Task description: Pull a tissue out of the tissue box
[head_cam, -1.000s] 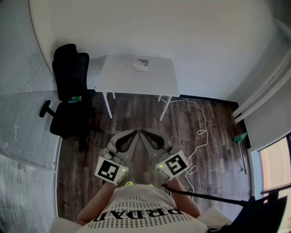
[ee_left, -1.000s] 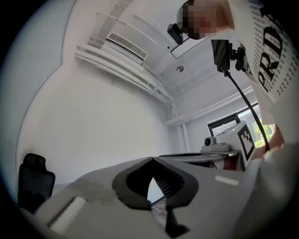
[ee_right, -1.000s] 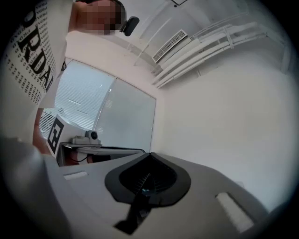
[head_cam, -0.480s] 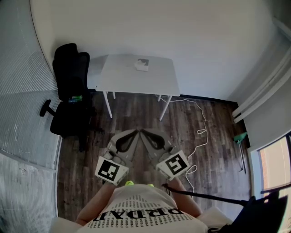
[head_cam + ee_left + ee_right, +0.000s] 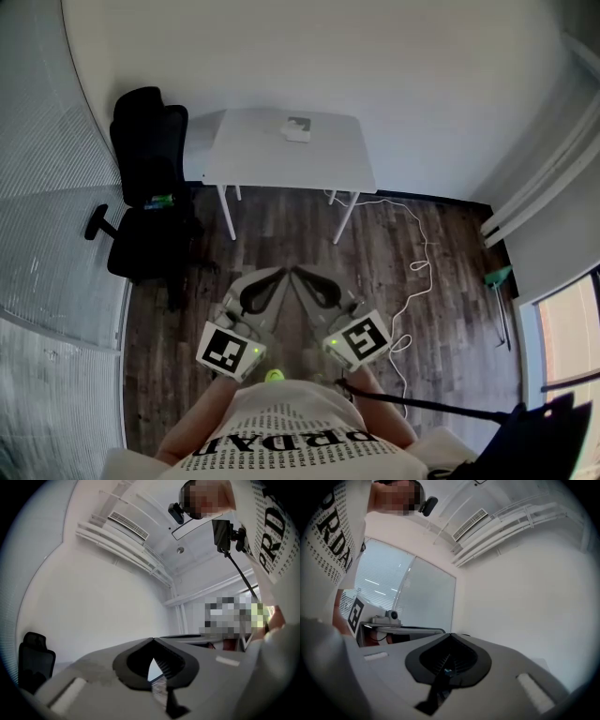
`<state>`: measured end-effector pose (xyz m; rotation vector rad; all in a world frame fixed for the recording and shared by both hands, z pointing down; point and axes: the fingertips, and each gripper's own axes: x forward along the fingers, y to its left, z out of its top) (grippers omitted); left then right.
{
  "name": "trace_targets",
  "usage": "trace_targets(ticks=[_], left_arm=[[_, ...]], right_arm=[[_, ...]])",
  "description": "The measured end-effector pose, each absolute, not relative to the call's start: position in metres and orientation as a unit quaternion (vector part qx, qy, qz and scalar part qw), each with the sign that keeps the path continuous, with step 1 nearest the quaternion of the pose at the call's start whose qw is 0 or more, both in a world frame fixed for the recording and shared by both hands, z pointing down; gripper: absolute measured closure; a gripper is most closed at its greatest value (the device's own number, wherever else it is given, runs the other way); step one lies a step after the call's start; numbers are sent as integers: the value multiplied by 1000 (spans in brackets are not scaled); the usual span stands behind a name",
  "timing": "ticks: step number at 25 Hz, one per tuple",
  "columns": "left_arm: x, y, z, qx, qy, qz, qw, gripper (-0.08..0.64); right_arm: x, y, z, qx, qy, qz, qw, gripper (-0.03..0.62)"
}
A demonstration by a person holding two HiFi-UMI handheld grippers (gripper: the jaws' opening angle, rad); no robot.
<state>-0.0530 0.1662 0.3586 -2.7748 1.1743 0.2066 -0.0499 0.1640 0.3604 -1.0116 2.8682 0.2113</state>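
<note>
The place looks like a small office room with few furnishings. A white table [image 5: 281,164] on thin legs stands against a plain white wall [image 5: 328,56]. A black swivel office chair [image 5: 145,192] stands just beside the table's left end. The floor [image 5: 281,244] is made of dark wood-look planks, and a white cable [image 5: 419,267] lies loose on it. On the left, a glass partition [image 5: 47,216] with fine horizontal lines closes the room. The white ceiling carries a long air vent [image 5: 127,524] and rails, as in an office building.

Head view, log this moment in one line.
left hand-held gripper: shut, empty | right hand-held gripper: shut, empty | tissue box: on table, untouched
</note>
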Motion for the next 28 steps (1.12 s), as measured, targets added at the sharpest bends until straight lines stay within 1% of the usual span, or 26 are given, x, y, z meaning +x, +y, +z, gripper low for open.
trace_targets(ticks=[5,14,28], left_arm=[[-64,160,359,-918,387,67,60,568],[-58,157,360,-918,386,70,64,568],[-37,90,362,-912,403,57,58,568]], right_arm=[[-61,158,362,-338,938,63,43,583],[-54,152,364,-344,936,62,43,583],[-32,82,370,-329,942,54,40,583]])
